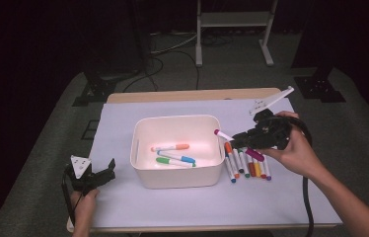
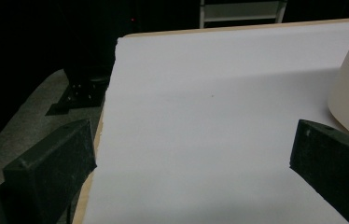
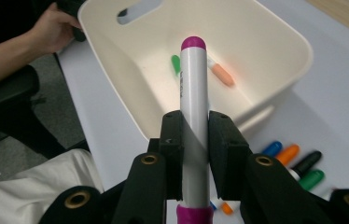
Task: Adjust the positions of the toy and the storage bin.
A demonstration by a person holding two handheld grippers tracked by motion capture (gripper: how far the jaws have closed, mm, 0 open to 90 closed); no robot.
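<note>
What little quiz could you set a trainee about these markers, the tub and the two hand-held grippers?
1. True or false: the right gripper is shut on the white marker with magenta caps.
2. How many markers lie inside the cream plastic tub?
3. The left gripper is: A) holding a marker, B) open and holding nothing, C) inside the tub.

Key:
1. True; its pads press the barrel above the row of loose markers beside the tub.
2. Three: an orange-capped marker, a blue-capped marker and a green-capped marker.
3. B; it rests over the white table cover.
</note>
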